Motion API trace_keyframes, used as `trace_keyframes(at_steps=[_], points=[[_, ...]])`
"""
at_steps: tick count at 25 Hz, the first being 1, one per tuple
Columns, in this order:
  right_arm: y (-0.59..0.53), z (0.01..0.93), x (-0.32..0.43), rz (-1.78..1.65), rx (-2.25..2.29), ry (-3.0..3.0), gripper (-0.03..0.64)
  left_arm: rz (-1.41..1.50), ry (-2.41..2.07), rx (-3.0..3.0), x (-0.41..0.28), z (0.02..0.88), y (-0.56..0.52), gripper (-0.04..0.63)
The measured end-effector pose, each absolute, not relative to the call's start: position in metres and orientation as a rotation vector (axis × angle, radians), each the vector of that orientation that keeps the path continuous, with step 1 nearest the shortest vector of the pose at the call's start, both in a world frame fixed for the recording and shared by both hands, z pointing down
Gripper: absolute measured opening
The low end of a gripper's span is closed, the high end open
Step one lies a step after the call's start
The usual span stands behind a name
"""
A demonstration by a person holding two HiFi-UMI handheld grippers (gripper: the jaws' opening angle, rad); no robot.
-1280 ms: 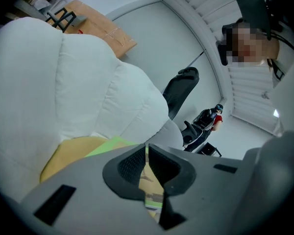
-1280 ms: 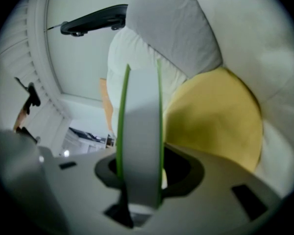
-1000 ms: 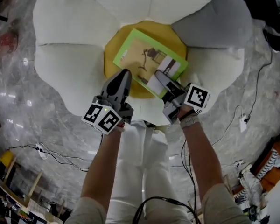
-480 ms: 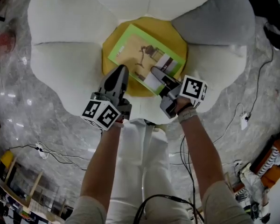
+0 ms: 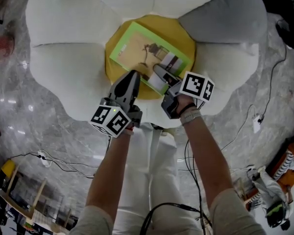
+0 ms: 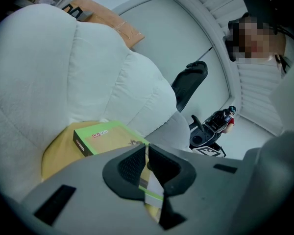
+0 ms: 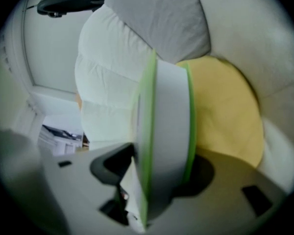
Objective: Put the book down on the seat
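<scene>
On the yellow centre [image 5: 179, 33] of the flower-shaped seat [image 5: 63, 62], ringed by white petals and 1 grey one, lies the green book [image 5: 137, 53]. Its cover faces up and its far end rests flat on the cushion.

The book's near corner sits between the 2 fingers [image 7: 110, 165] of the right gripper [image 5: 159, 72]. Those fingers have just been spreading. In the right gripper view the book's pale page edge, framed by its green covers, fills most of the gap. The right-hand finger lies close against 1 cover, and a pale wedge shows between the left-hand finger and the other, so the pinch looks slack.

The left gripper [image 5: 132, 77] sits just beside the book's near left edge, low over the seat and pointing at the book. Its fingers [image 6: 127, 168] are pressed almost together, with only a thin slit between them and nothing gripped. The book's edge shows beyond the slit. Whether the tips touch the book I cannot tell.

Both forearms reach in from below in the head view, with the person's white trousers [image 5: 147, 165] between them.
</scene>
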State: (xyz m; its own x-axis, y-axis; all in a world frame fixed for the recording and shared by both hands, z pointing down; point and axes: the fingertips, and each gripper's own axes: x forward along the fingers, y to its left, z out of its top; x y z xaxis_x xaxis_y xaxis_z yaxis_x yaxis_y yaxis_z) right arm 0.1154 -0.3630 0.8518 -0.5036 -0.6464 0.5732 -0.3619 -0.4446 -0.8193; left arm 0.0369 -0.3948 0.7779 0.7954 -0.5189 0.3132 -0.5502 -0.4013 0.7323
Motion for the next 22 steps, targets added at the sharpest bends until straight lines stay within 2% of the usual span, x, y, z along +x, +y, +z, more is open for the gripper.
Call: trace_keyframes(at_steps=[4,14,22], points=[[-0.359,0.858,0.12,-2.087,-1.538,1.514,0.274,0.034,-0.798,2.075,0.032,0.775,-0.394,0.043],[-0.357,0.863,0.121,-2.051,-1.557,1.538,0.303,0.014,-0.81,2.095,0.023,0.769,-0.395,0.043],[-0.359,0.855,0.122,-1.964,-1.539,1.591,0.373,0.031,-0.832,2.08,0.014,0.772,-0.387,0.043]])
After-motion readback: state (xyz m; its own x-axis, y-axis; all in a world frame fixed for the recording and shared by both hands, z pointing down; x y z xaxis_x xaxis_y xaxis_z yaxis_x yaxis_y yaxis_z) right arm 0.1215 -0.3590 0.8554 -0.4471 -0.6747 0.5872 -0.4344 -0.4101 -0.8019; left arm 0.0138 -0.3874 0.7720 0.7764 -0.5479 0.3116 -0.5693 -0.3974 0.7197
